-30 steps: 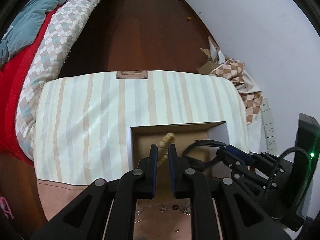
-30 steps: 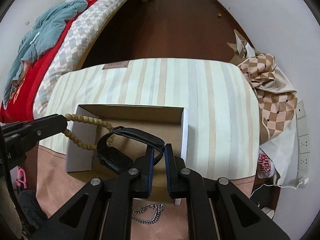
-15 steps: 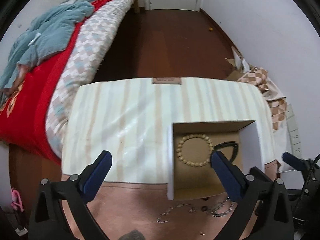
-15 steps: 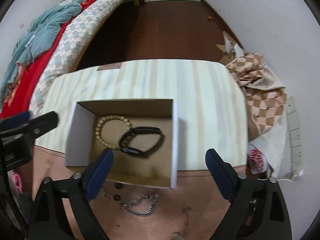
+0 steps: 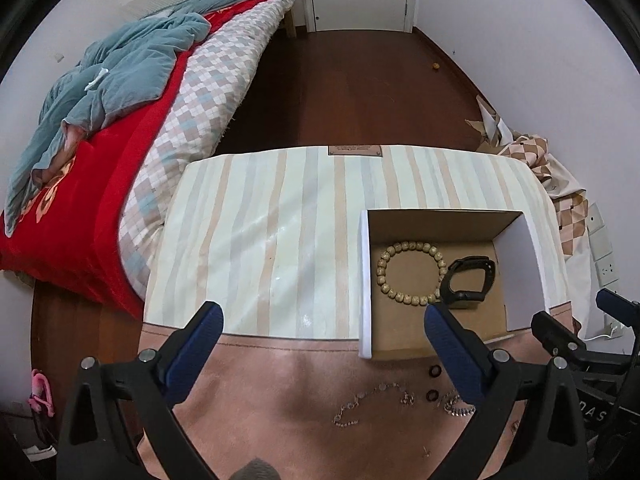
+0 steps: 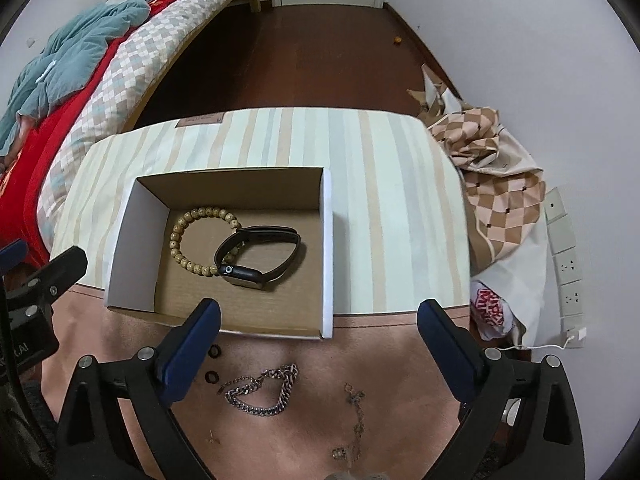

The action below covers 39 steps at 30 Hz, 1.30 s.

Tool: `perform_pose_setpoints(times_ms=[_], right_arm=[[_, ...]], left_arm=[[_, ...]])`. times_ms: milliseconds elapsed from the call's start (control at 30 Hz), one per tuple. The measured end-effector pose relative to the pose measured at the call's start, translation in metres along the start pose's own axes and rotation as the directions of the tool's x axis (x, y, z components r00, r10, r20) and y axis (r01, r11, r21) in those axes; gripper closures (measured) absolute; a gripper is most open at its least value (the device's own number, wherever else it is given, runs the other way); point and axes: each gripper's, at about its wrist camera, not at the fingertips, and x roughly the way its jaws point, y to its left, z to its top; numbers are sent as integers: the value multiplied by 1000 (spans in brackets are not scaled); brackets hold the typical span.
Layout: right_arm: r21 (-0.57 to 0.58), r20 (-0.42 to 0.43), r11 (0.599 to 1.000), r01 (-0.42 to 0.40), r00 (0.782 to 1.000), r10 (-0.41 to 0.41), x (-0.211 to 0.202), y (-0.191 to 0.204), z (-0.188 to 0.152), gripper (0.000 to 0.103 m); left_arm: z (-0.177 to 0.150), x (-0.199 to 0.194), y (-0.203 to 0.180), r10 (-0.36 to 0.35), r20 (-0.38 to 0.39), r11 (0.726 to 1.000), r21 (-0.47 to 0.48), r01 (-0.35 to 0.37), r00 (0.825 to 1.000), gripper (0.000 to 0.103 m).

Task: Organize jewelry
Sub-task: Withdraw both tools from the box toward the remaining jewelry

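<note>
From the left, the left tool [image 5: 320, 320] hangs spread wide and empty above the table [image 6: 400, 208], while in the cardboard box [image 6: 328, 240] the bead bracelet [image 6: 176, 236] lies flat with the black wristband [image 6: 276, 232] overlapping its right side. Nearer, two small dark rings [image 6: 211, 377], a steel chain [image 6: 256, 394] and a thin chain [image 6: 358, 416] rest loose on the pink strip, under the right tool [image 6: 318, 320], likewise released. The chains look light, limp and slippery, best pinched where links bunch; the rings seem tiny and prone to skid.
</note>
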Motion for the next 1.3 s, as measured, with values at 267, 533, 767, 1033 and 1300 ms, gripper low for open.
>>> perform_pose_setpoints(times_ms=[267,533,767,1033,1300], right_arm=[[6,46,1000,9,999,-10,-37,1,-17,3],[20,132,999,27,991,-30,-89,6,-46,3],[30,207,999,34,978,-39,-130,11,-67,3],[72,249,997,-6,969,-12,-161,11,-93,3],[242,174,969,-40,985,-3,-123,-26,-135,3]], left_arm=[[-20,-39,11,46,64,999,-17,-45,997,0],[-49,-83,20,55,127,998,-25,-52,990,0],[-68,-113,25,44,178,999,-26,-40,983,0],[-88,-139,31,58,253,998,-38,-50,966,0],[-114,-92,37,68,203,998,-14,-67,977,0]])
